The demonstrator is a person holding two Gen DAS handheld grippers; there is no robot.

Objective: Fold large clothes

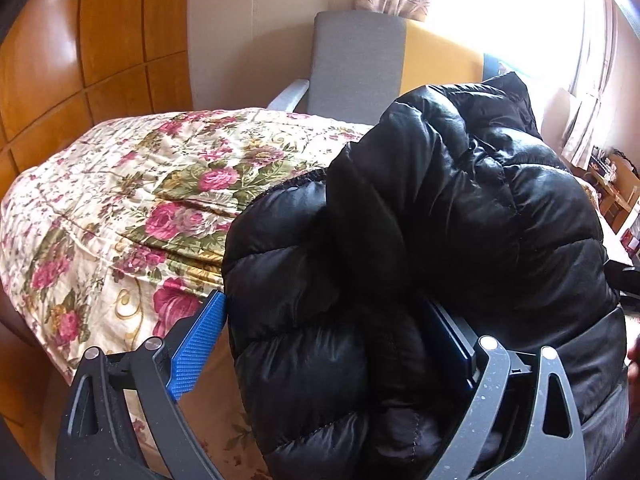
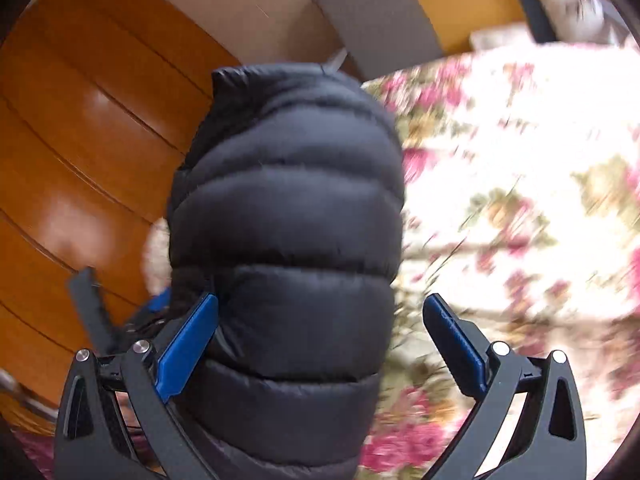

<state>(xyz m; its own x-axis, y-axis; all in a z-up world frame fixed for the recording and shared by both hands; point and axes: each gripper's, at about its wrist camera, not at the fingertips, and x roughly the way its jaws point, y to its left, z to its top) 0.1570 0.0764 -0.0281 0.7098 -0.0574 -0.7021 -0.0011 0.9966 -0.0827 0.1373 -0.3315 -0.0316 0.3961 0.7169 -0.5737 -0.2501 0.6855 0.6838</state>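
Both grippers stand released: the left gripper (image 1: 336,344) and right gripper (image 2: 320,340) each straddle the black puffer jacket (image 1: 440,220) above the floral bed (image 1: 140,200).

Black quilted puffer jacket (image 1: 460,208) lies bunched (glossy, puffy) on floral bedspread (image 1: 132,200).
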